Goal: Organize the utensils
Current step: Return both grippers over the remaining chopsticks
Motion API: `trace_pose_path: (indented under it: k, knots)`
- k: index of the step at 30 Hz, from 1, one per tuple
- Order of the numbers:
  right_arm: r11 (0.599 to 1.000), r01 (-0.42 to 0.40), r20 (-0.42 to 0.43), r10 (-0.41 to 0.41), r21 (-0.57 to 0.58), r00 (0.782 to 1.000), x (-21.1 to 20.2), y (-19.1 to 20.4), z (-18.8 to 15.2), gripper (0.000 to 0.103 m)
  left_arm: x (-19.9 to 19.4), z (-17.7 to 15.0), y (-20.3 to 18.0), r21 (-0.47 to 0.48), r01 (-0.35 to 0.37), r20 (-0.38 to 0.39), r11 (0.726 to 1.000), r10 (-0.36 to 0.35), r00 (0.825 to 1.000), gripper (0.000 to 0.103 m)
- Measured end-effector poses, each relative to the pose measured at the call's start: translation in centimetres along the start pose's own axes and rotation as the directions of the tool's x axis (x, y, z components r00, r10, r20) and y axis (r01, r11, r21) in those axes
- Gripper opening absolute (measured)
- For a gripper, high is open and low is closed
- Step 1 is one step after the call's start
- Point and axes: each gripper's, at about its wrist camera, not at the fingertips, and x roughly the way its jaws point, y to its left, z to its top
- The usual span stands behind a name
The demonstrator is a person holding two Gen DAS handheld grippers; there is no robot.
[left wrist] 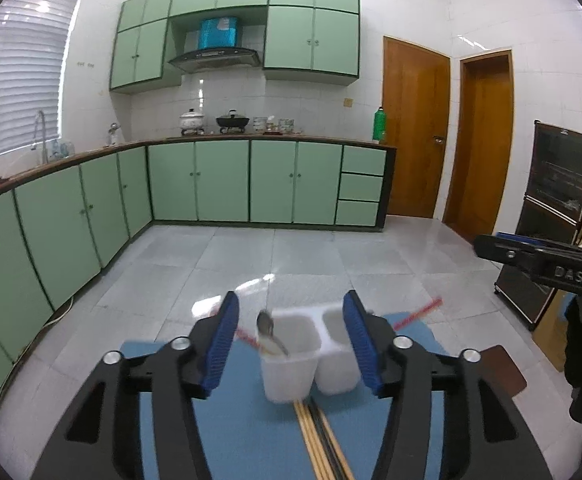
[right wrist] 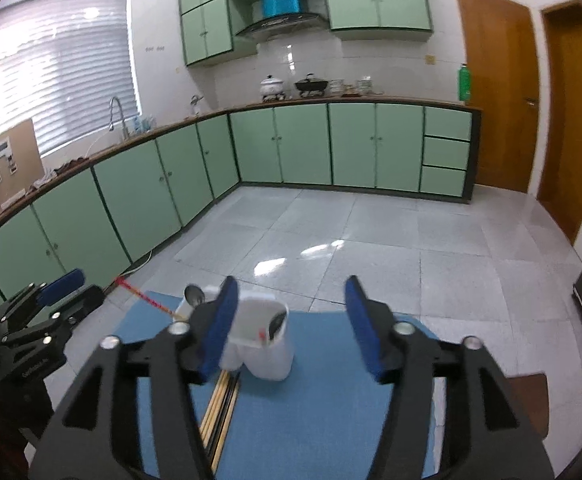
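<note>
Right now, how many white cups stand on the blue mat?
2, touching side by side on the mat. The left cup holds a spoon; the right cup stands beside it, its contents unclear. No others are visible, though the hand-held grippers hide some mat.

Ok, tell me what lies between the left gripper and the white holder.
In the left wrist view, only blue mat and the chopsticks lying on it separate the left gripper from the white holder.
</note>
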Motion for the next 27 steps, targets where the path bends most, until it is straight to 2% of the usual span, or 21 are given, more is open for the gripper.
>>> trace_pose_path:
  k: [1,4,8,14,19,23,27]
  knots:
    - [1.000,0.007,0.007,-0.007,-0.001,1.000,-0.5,-0.1,-0.9,0.064,-0.9,-1.0,0.0,-0.007,-0.006,0.000,1.000,0.006,1.000,0.059]
    - [0.999,0.046,0.018,-0.046,0.003,0.999,-2.1,0.4,-5.3,0.065,-2.4,-4.2,-0.2,-0.015,-0.029,-0.023,0.999,0.029,0.999,0.062]
    - [0.998,0.043,-0.024,-0.042,0.039,0.999,-2.8,1.3,-12.0,0.065,-3.3,-9.1,-0.3,-0.030,-0.057,-0.084,0.998,0.054,0.995,0.063]
    - [0.996,0.039,-0.129,-0.028,0.078,0.991,-2.4,3.9,-20.4,0.060,-3.1,-16.9,-0.3,-0.029,-0.091,-0.240,0.995,0.081,0.967,0.064]
    - [0.998,0.026,-0.216,-0.015,0.048,0.976,-1.6,6.8,-24.6,0.053,-2.7,-21.4,-0.1,-0.030,-0.105,-0.354,0.994,0.088,0.931,0.064]
    - [0.999,0.006,-0.263,0.003,0.033,0.965,-0.6,8.2,-26.3,0.048,-2.5,-22.8,0.0,-0.025,-0.111,-0.392,0.993,0.093,0.915,0.065]
    - [1.000,-0.015,-0.291,0.018,0.014,0.957,0.0,9.2,-26.9,0.042,-2.8,-23.1,0.2,-0.026,-0.116,-0.404,0.993,0.095,0.910,0.067]
